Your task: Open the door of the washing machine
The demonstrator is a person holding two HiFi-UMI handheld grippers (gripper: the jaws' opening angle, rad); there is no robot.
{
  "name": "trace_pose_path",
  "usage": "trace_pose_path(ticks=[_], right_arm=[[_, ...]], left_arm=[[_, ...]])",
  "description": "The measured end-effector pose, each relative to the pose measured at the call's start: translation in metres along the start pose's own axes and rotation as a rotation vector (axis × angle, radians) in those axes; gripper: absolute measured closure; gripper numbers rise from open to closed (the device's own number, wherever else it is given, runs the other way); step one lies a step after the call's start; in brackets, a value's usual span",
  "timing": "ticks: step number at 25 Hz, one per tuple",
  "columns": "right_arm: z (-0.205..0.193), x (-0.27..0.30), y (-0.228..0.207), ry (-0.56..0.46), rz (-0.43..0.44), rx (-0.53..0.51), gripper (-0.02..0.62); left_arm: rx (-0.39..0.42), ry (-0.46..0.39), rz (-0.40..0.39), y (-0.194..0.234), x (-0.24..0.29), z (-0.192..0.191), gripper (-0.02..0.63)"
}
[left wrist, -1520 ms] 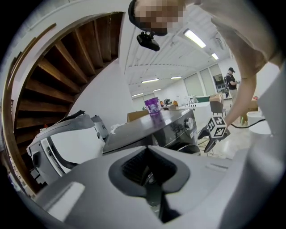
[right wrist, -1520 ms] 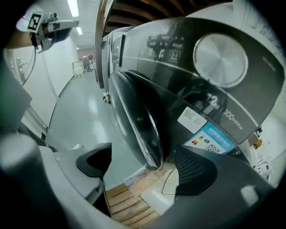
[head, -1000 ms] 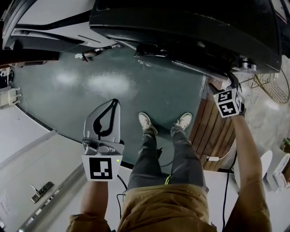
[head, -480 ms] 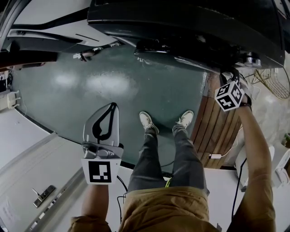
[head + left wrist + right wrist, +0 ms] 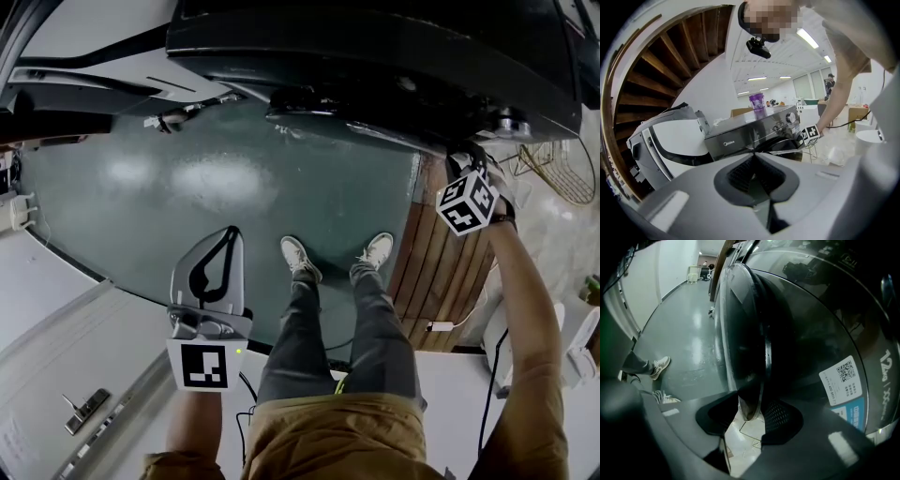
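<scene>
Standing before the washer (image 5: 375, 56), a person reaches the right gripper (image 5: 752, 409) to the door (image 5: 740, 333) on the machine's dark front; its jaws have just been closing, and they now pinch the door's rim, one pad on either face of the edge; the grip sits at the door's right side as the person faces it, low on the curve; whether the door has come off the front at all I cannot tell; a sticker (image 5: 843, 378) with a square code is stuck to the front just beside the door.

The left gripper (image 5: 232, 234) hangs over the green floor (image 5: 141, 187), well apart from the washer, to the left of the person's shoes (image 5: 300, 255); its jaws are together, tip against tip, with nothing between them; it points toward the machine, and from its side a purple cup (image 5: 756, 101) shows upright on the washer's top.

Wooden slats (image 5: 441, 272) lie on the floor under the right arm (image 5: 525, 319), just beside the right shoe.
</scene>
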State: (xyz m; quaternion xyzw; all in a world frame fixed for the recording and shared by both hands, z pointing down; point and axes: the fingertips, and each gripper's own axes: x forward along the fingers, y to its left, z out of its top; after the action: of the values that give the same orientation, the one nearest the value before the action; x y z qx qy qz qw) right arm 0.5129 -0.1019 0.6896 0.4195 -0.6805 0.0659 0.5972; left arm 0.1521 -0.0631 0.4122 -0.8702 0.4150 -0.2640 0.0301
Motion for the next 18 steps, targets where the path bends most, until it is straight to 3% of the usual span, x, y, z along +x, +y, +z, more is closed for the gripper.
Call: trace_pose_path(ticks=[18], right_arm=[[0.0015, -0.0031, -0.0024, 0.016, -0.007, 0.013, 0.445]], left_arm=[[-0.007, 0.007, -0.01, 0.007, 0.0075, 0.003, 0.546]])
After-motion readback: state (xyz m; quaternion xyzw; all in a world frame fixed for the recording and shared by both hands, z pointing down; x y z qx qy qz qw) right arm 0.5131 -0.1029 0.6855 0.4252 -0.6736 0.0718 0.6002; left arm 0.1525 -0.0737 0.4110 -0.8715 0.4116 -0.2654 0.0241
